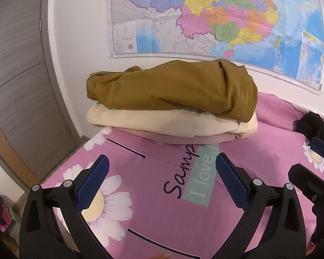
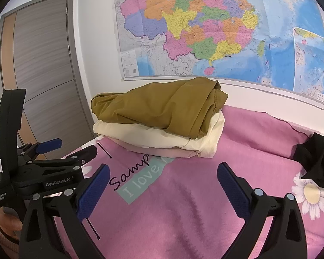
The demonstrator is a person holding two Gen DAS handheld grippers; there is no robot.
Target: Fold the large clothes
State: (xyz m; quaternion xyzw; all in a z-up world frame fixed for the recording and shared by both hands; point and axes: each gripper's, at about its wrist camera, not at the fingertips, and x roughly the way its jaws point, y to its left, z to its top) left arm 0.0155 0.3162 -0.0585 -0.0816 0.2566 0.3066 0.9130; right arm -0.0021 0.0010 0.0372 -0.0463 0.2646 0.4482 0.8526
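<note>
Meanwhile both grippers, left gripper point(image 1: 162, 179) and right gripper point(image 2: 163, 185), hover wide-jawed before stacked clothes point(image 1: 172, 105).

Both views are evenly and brightly lit with soft, faint shadows. Fisheye distortion bends the wall map point(image 1: 216, 19) and door point(image 2: 45, 69); black vignetting fills the corners.

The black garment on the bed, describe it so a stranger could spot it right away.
Find the wall map above the pink bedsheet. Right of the folded stack, the black garment lies crumpled, apart from it: the only dark, unfolded piece.
</note>
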